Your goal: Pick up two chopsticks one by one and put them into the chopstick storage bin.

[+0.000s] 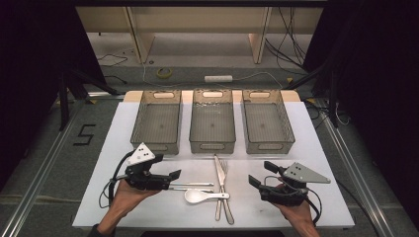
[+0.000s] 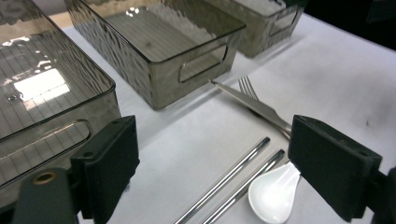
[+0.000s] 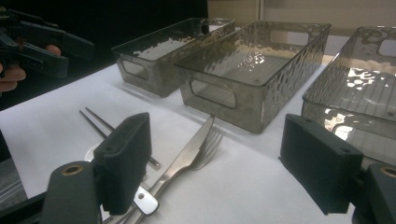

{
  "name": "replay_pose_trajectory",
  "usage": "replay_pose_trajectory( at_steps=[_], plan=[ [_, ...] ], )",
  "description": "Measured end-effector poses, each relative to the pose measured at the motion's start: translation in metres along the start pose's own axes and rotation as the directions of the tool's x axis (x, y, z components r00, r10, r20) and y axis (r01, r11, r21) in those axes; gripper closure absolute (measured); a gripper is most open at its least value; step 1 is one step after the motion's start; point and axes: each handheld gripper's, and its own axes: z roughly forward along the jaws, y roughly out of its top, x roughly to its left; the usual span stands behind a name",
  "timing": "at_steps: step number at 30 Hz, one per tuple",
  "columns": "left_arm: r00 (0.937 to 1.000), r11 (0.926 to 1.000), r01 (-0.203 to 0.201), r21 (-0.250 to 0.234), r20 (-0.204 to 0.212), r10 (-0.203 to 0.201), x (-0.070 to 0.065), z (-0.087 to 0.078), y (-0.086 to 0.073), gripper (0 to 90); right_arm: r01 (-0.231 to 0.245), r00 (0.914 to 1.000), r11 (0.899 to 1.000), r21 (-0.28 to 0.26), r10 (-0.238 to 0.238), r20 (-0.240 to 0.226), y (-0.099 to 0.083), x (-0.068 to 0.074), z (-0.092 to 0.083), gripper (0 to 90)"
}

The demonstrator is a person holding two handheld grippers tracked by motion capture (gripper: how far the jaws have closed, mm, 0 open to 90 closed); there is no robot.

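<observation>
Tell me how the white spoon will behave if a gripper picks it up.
The glossy white spoon looks hard, like ceramic or plastic, so probably stiff and somewhat slippery between flat pads. Its rounded bowl may rock or spin when nudged. If ceramic, it could chip when dropped.

Item count on the tabletop:

- Smoked transparent plastic bins: three, namely the left bin, the middle bin and the right bin.
- Metal chopsticks: two, forming one pair.
- White spoon: one.
- Table knife: one.
- Fork: one.
- Handheld tools: two, the left tool and the right tool.
</observation>
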Motion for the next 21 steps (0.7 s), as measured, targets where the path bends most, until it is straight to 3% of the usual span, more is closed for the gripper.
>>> replay_pose_trajectory(
  at_steps=[1,2,4,5,7,8,9,10,11,14,15,18,21],
  plan=[
    [0.9998,0.9993,-0.022,0.032,0.002,0.022,0.0,0.0,0.005,15.5,-0.002,1.0,1.0,0.002,0.002,0.0,0.0,0.0,0.0,25.6],
    [0.9998,0.9993,-0.022,0.032,0.002,0.022,0.0,0.0,0.005,15.5,-0.004,1.0,1.0,0.001,0.004,-0.001,0.0,0.0,0.0,25.6],
    [0.9992,0.9963,-0.04,0.075,0.01,0.04,0.0,0.003,0.009,15.5,-0.005,1.0,1.0,0.001,0.005,-0.004,0.0,0.0,0.0,25.7],
    [0.9976,0.9887,-0.069,0.133,0.014,0.068,0.0,0.007,0.014,15.5,-0.003,1.0,1.0,0.003,0.003,-0.004,0.0,0.0,0.001,25.6],
    [0.9967,0.9848,-0.082,0.153,0.013,0.081,0.001,0.009,0.015,15.6,-0.002,1.0,1.0,0.005,0.002,-0.005,0.0,0.0,0.001,25.7],
    [0.9953,0.9747,-0.097,0.201,0.023,0.095,0.003,0.015,0.018,15.8,-0.002,1.0,1.0,0.007,0.002,-0.006,0.0,0.0,0.001,25.6],
    [0.9953,0.9747,-0.097,0.201,0.023,0.095,0.003,0.015,0.018,15.8,-0.003,1.0,1.0,0.006,0.003,-0.006,0.0,0.0,0.001,25.6],
    [0.9933,0.9629,-0.115,0.244,0.019,0.114,0.005,0.021,0.022,15.9,-0.003,1.0,1.0,0.008,0.003,-0.005,0.0,-0.001,0.001,25.6],
    [0.9933,0.9629,-0.115,0.244,0.019,0.114,0.005,0.021,0.022,16.0,-0.003,1.0,1.0,0.008,0.003,-0.006,0.0,-0.001,0.001,25.7],
    [0.9908,0.9408,-0.135,0.311,0.026,0.133,0.011,0.03,0.027,16.4,-0.006,1.0,1.0,0.011,0.006,-0.007,0.0,-0.001,0.001,25.7],
    [0.9908,0.9408,-0.135,0.311,0.026,0.133,0.011,0.03,0.027,16.5,-0.006,1.0,1.0,0.011,0.006,-0.008,0.0,-0.001,0.001,25.7],
    [0.99,0.9292,-0.14,0.342,0.038,0.136,0.016,0.036,0.032,17.8,-0.005,0.9999,1.0,0.013,0.005,-0.013,0.0,-0.001,0.001,25.7],
    [0.9883,0.9085,-0.152,0.389,0.057,0.142,0.019,0.043,0.036,18.9,-0.006,0.9999,1.0,0.015,0.006,-0.013,0.0,-0.001,0.001,25.7]
  ],
)
